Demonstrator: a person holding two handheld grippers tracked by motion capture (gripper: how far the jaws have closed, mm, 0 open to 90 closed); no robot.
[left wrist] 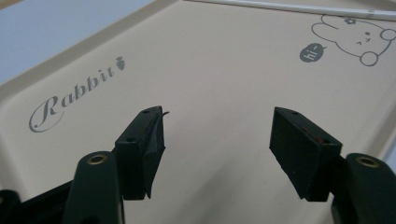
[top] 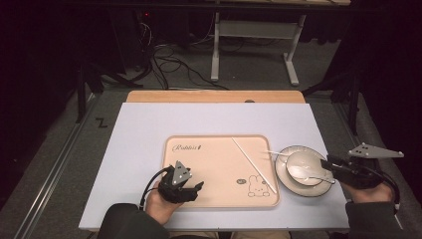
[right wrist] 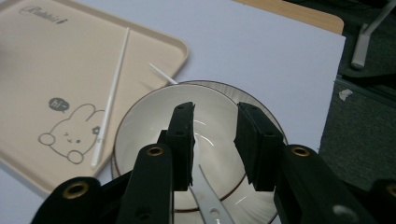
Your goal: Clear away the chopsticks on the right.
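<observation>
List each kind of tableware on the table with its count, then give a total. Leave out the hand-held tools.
Tray: 1
Chopsticks: 2, one lying on the tray, one reaching from the tray's edge to the plate
Plate: 1
Bowl: 1
Spoon: 1
Total: 6
</observation>
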